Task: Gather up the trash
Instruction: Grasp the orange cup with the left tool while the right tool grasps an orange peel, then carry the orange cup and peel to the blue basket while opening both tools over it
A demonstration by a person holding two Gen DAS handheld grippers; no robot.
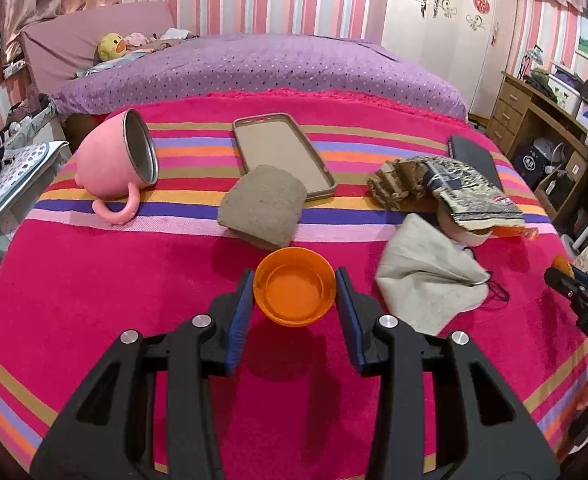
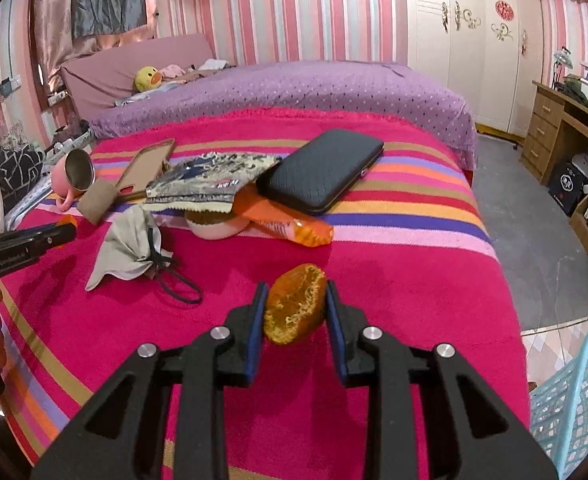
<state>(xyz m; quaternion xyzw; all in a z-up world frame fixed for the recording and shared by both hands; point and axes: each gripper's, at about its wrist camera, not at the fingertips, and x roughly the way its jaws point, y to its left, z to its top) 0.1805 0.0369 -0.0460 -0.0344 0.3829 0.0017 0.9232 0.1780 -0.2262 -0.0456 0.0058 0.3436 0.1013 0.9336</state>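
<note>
My left gripper (image 1: 295,294) is shut on an orange plastic lid (image 1: 294,286), held above the striped pink blanket (image 1: 94,280). My right gripper (image 2: 295,304) is shut on a piece of orange peel (image 2: 294,304), held above the blanket (image 2: 394,280). On the blanket lie a crumpled grey cloth with a black cord (image 1: 426,272) (image 2: 130,248), a patterned snack wrapper (image 1: 474,192) (image 2: 210,180), an orange snack packet (image 2: 290,220), crumpled brown paper (image 1: 398,184) and a brown sponge-like block (image 1: 262,210) (image 2: 98,200).
A tipped pink mug (image 1: 114,164) (image 2: 72,178), a brown phone case (image 1: 282,152), a black wallet (image 2: 322,168) and a small white bowl (image 2: 214,228) lie on the bed. A blue mesh basket (image 2: 574,396) stands on the floor at the right. A wooden desk (image 2: 566,136) stands beyond.
</note>
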